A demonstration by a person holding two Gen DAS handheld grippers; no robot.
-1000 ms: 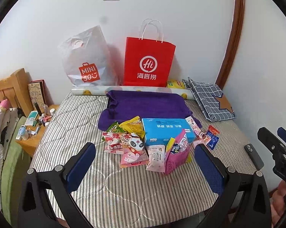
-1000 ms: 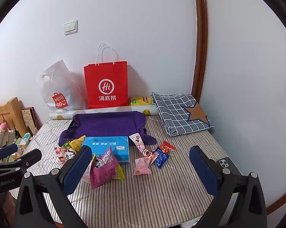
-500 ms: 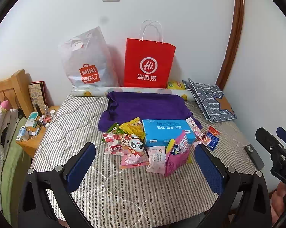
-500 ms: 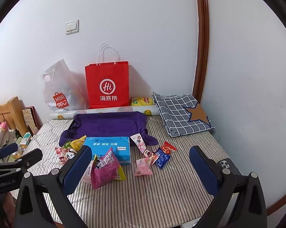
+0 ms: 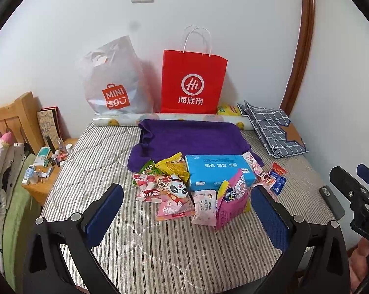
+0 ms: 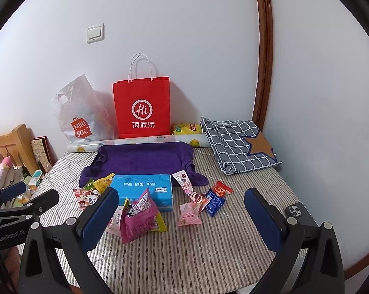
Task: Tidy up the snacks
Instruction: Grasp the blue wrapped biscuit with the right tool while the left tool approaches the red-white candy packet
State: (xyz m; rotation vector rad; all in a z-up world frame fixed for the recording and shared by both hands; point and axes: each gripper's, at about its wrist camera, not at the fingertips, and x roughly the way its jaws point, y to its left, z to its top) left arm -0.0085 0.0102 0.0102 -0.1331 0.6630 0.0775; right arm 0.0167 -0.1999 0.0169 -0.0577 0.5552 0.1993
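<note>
Snacks lie in a loose heap on the grey-striped quilted bed (image 5: 91, 176), and from where I sit nothing has been sorted yet. My left gripper (image 5: 186, 214) and right gripper (image 6: 182, 216) both hover low over the near edge of the bed, fingers spread wide and holding nothing.

The heap gathers around a light-blue rectangular cardboard box (image 5: 218, 170), which rests partly on a folded purple towel (image 5: 191, 137). Touching the box on its left are a yellow crinkled snack bag (image 5: 173, 166), a pink packet with a panda face (image 5: 175, 192) and a red-and-white strawberry packet (image 5: 146, 187). In front of the box a magenta pouch (image 6: 140, 220) stands tilted, leaning on smaller pale-pink sachets. To the right, well apart from the heap, lie a long pink stick packet (image 6: 188, 187), a small pink triangular sachet (image 6: 189, 214), a blue wrapper (image 6: 215, 203) and a red wrapper (image 6: 222, 188), these last two touching.

Against the wall stand a red paper carrier bag with white handles (image 6: 141, 107) and a grey plastic shopping bag (image 6: 79, 115); either may serve as the destination, though I cannot tell which.

I judge this the approach step. Next I would bring one gripper down over a single packet, likely the magenta pouch nearest both, and close gently so the foil does not slip or crumple.
</note>
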